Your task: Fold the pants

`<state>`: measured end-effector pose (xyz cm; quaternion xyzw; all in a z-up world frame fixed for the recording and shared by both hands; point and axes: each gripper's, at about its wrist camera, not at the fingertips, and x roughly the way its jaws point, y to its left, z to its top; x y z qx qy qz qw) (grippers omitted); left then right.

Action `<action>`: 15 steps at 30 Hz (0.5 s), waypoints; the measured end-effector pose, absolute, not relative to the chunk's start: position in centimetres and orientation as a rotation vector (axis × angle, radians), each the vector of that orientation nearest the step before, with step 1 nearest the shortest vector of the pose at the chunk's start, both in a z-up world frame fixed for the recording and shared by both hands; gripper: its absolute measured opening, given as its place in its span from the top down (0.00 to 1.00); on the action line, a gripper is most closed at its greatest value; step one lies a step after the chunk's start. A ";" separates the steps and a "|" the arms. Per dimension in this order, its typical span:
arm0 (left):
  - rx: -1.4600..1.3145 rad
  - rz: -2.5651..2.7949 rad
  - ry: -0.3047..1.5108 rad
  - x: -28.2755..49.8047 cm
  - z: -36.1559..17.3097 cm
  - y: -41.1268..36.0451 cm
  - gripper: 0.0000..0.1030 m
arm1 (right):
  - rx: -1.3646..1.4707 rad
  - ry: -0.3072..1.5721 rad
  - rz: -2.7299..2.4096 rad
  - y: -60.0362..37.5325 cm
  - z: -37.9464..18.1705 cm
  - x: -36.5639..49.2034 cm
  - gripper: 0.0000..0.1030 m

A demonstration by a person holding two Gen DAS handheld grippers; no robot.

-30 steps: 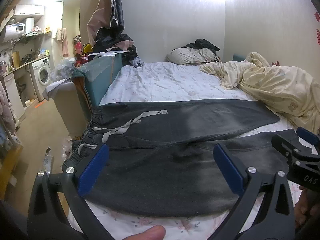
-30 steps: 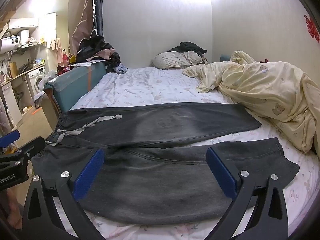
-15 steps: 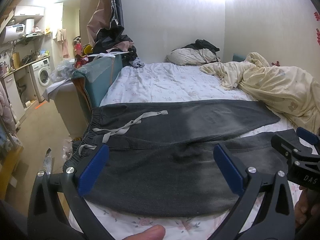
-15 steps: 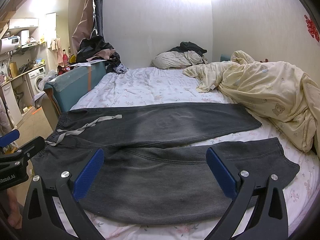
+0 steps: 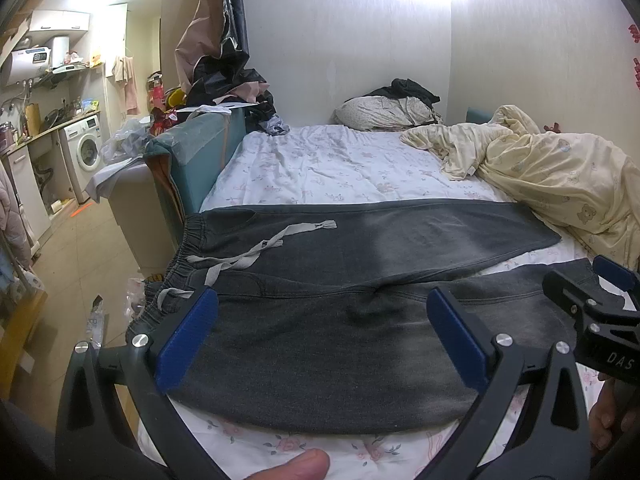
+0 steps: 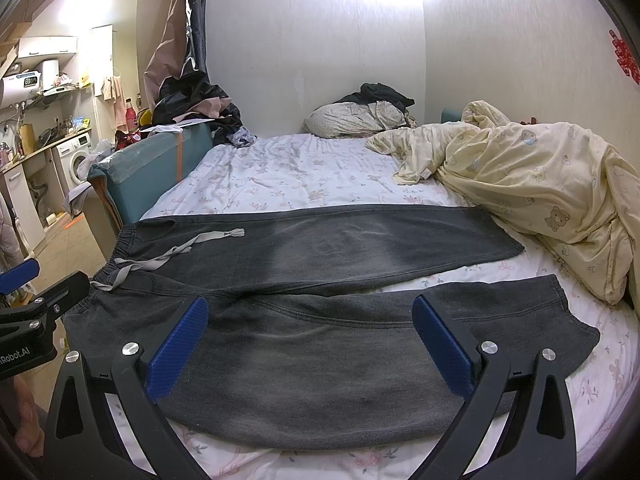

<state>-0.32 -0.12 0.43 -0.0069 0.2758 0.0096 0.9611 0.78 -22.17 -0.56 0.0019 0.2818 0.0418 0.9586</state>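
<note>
Dark grey pants (image 5: pixel 340 280) lie flat across the bed, waistband with grey drawstring (image 5: pixel 256 248) at the left edge, both legs spread toward the right. They also show in the right wrist view (image 6: pixel 320 320). My left gripper (image 5: pixel 320 340) is open and empty, hovering above the near leg close to the waist. My right gripper (image 6: pixel 312 344) is open and empty above the near leg further right. The right gripper shows at the right edge of the left wrist view (image 5: pixel 600 320), and the left gripper at the left edge of the right wrist view (image 6: pixel 32 312).
A floral white sheet (image 5: pixel 328 168) covers the bed. A rumpled yellow duvet (image 6: pixel 540 184) lies at the right. A pillow with dark clothes (image 6: pixel 360 116) sits by the wall. A teal headboard-like panel (image 5: pixel 200 152) and clutter stand left, with the floor below.
</note>
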 end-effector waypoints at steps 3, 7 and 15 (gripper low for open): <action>-0.014 0.019 0.561 -0.3 0.4 -0.1 0.00 | 0.006 0.573 0.085 -22.1 -0.6 0.8 0.00; -0.014 0.019 0.562 -0.4 0.4 -0.1 0.00 | 0.005 0.572 0.084 -22.1 -0.6 0.9 0.00; -0.015 0.018 0.560 -0.4 0.4 -0.1 0.00 | 0.003 0.572 0.085 -22.1 -0.7 0.9 0.00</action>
